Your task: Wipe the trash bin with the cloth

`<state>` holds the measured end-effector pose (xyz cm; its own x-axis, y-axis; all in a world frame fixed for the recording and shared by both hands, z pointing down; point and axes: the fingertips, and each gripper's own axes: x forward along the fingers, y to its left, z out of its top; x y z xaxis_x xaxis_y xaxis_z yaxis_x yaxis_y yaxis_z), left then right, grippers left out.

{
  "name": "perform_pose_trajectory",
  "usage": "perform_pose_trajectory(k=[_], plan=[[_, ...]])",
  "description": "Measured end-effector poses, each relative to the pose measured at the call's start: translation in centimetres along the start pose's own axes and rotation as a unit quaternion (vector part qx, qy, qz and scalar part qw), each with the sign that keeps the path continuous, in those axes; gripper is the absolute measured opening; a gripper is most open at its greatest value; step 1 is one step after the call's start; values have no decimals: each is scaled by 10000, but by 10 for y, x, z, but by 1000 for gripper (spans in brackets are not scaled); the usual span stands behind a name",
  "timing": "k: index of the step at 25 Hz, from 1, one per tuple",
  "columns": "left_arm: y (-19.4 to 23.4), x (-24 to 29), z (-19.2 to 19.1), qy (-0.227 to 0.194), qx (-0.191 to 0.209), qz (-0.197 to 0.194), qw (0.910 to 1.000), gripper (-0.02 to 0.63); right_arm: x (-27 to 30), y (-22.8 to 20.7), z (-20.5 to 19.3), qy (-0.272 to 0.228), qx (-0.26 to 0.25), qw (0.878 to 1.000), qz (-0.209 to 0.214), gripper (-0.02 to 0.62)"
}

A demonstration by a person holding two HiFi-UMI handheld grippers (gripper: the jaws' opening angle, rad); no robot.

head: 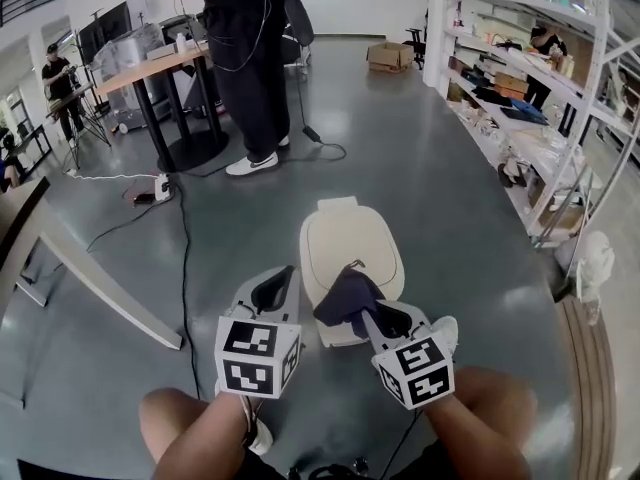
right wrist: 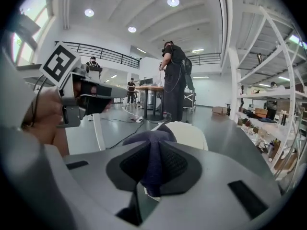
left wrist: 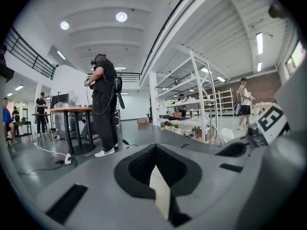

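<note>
A cream trash bin (head: 350, 246) with its lid down stands on the grey floor just ahead of me. A dark navy cloth (head: 344, 298) hangs over the bin's near edge, pinched in my right gripper (head: 368, 313), which is shut on it. In the right gripper view the cloth (right wrist: 154, 150) bunches up between the jaws, with the bin (right wrist: 191, 134) right behind it. My left gripper (head: 275, 290) hovers beside the bin's left side, shut and holding nothing. A sliver of the cream bin (left wrist: 161, 191) shows below its closed jaws (left wrist: 154, 164).
A person in black (head: 248, 68) stands by a wooden-topped table (head: 150, 66) at the back. Black cables (head: 184, 258) run across the floor to the left. White shelving (head: 545, 108) lines the right side. A white slanted beam (head: 95, 280) lies at the left, a cardboard box (head: 390, 56) far back.
</note>
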<state>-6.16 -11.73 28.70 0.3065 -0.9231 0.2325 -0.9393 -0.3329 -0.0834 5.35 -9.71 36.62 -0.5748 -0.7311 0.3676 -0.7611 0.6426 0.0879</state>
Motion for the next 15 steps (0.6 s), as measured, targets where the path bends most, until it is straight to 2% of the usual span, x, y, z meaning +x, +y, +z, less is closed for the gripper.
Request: perform_pose_trajectory(k=[5, 15], plan=[[2, -13, -29, 215, 49, 20, 9998, 0, 7, 41, -24, 208, -209, 9990, 339, 52], [21, -20, -56, 353, -378, 53, 9986, 0, 48, 77, -52, 709, -328, 9946, 683, 52]])
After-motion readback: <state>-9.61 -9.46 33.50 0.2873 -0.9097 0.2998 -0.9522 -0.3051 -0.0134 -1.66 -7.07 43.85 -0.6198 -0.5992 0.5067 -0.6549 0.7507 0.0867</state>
